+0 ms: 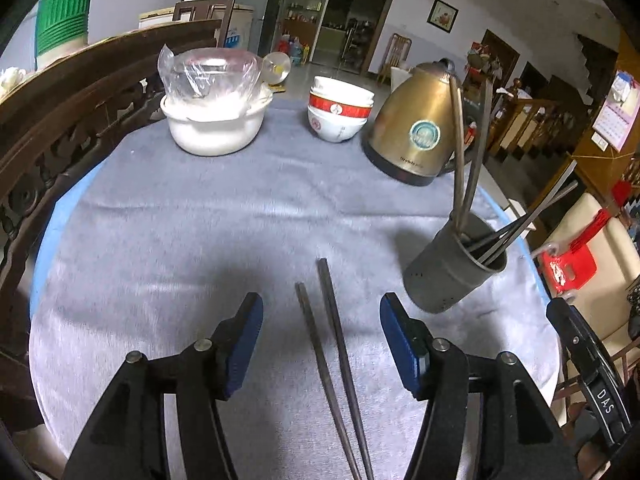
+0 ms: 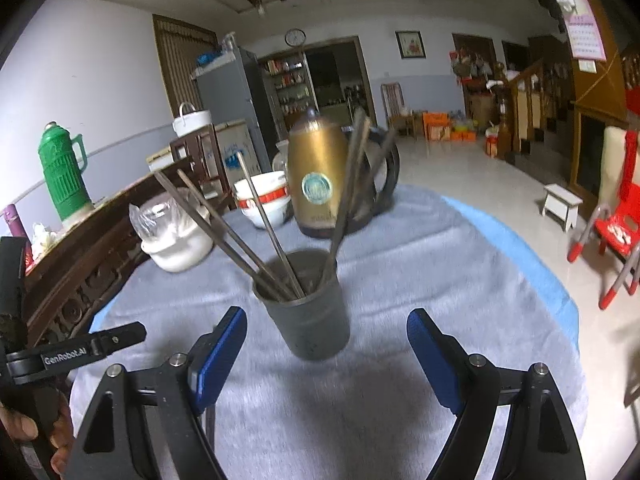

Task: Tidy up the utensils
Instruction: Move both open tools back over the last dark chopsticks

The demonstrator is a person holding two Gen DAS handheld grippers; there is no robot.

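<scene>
Two dark chopsticks [image 1: 332, 344] lie side by side on the grey tablecloth [image 1: 192, 224], running away from me between the blue pads of my left gripper [image 1: 322, 320]. Its jaws stand open on either side of them, not touching. To the right stands a dark grey utensil cup [image 1: 452, 268] holding several chopsticks. In the right wrist view that cup [image 2: 308, 312] sits just ahead of my right gripper [image 2: 326, 332], whose jaws are wide open and apart from the cup. Part of the right gripper [image 1: 580, 368] shows at the left view's right edge.
A gold electric kettle [image 1: 416, 128], stacked red-and-white bowls [image 1: 340, 112] and a white pot with a plastic-covered bowl [image 1: 216, 120] stand at the table's far side. A carved wooden rail [image 1: 60, 120] borders the left. A red chair [image 2: 620, 232] stands on the floor to the right.
</scene>
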